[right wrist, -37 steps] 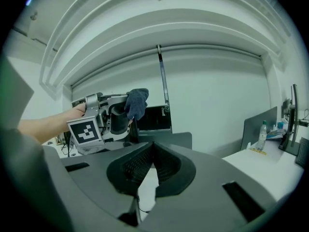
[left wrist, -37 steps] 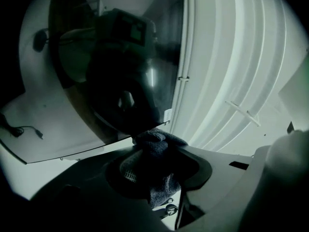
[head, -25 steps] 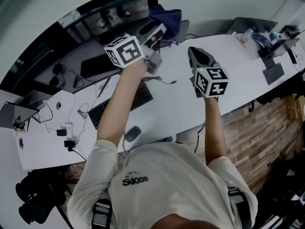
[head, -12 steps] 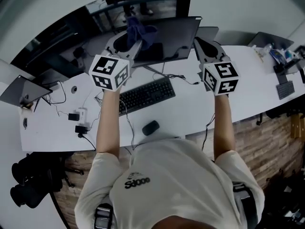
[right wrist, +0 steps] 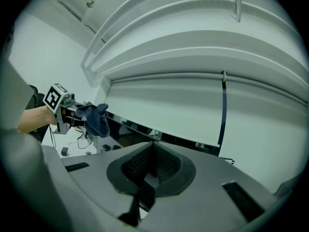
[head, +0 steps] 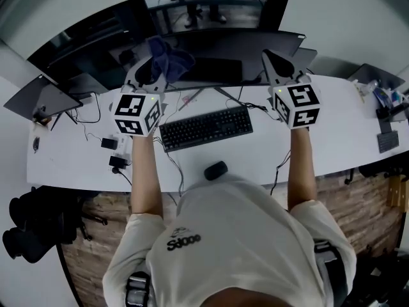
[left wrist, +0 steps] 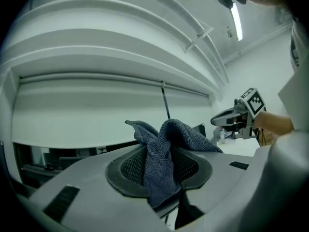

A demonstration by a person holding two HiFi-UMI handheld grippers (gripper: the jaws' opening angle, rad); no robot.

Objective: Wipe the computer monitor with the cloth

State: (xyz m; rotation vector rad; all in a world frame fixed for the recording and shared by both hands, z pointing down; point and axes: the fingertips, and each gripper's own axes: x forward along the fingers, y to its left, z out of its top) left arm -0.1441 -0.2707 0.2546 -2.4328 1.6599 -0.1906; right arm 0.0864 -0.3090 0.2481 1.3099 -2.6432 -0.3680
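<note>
white curved desk (head: 255, 149); left claw (left wrist: 161, 170) pinches nubby blue cloth (left wrist: 170, 137).

White curved desk (head: 70, 171) runs across mid-frame. Black keyboard (head: 206, 127) at centre, slightly angled. Black mouse (head: 215, 170) just below it, near the desk's front edge. Grey laptop (head: 38, 98) at left edge. Second laptop (head: 376, 75) upper right, small keyboard (head: 387, 141) below it. Power adapters (head: 110, 144) and cables left of centre. Wood-plank floor (head: 358, 194) below the desk; black gear (head: 32, 235) lower left.
</note>
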